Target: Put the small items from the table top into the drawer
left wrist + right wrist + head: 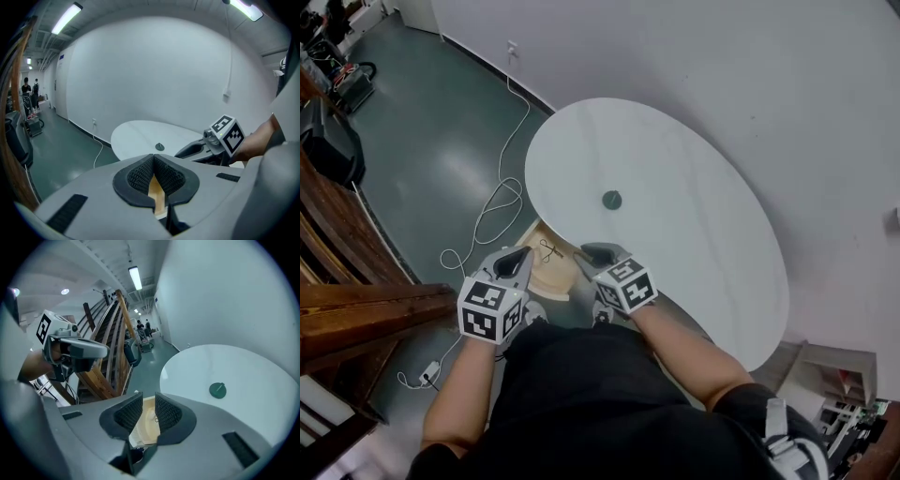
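Right gripper (149, 404) is hovering with jaws apart and nothing between them; left gripper (153, 157) is keeping its jaws pressed together, empty, both over the open wooden drawer (546, 270) below the near edge of the round white table (703, 272). Small dark green disc (611, 200) is lying near the table's middle, well apart from both grippers. Thin dark wiry item (549, 249) is lying inside the drawer, and a white cable (502, 202) is trailing over the green floor (431, 122).
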A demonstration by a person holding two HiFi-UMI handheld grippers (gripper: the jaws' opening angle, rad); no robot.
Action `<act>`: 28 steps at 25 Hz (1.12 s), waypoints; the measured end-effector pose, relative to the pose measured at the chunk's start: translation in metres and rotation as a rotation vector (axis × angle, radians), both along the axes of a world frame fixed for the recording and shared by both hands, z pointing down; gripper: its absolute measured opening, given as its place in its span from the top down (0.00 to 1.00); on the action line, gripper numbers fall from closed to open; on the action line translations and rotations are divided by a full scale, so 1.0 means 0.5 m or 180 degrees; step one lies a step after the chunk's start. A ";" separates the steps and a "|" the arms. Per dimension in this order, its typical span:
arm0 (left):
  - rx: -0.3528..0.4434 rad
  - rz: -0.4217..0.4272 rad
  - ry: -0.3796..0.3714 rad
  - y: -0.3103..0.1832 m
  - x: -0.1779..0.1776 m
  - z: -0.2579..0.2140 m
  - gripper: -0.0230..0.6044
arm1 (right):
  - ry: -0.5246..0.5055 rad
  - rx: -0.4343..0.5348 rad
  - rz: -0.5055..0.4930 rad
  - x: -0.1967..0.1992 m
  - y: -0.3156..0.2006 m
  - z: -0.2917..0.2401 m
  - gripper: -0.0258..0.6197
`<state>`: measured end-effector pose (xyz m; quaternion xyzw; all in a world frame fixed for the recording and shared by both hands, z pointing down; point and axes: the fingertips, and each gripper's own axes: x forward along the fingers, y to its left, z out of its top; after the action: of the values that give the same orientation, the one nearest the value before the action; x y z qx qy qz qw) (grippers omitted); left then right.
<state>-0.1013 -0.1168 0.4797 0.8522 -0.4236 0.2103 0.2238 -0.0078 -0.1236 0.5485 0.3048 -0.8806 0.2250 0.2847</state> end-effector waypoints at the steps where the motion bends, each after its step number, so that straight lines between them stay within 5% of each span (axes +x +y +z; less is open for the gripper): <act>1: 0.0000 0.0014 -0.0003 -0.002 0.004 -0.001 0.94 | -0.0026 0.0036 0.0041 0.010 -0.002 -0.012 0.84; 10: 0.0026 0.0152 0.0001 -0.014 0.056 -0.008 0.94 | -0.0126 0.0347 0.0277 0.095 -0.019 -0.097 0.86; 20: 0.0009 0.0282 -0.0039 -0.017 0.112 -0.011 0.94 | 0.0018 0.0495 0.0587 0.202 -0.089 -0.075 0.87; 28: -0.0024 0.0083 -0.0119 -0.014 0.101 -0.011 0.94 | 0.0387 0.0603 0.0359 0.225 -0.164 -0.002 0.88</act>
<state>-0.0507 -0.1239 0.4741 0.8527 -0.4158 0.2307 0.2162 0.1049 -0.2058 0.5473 0.3925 -0.8604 0.1376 0.2943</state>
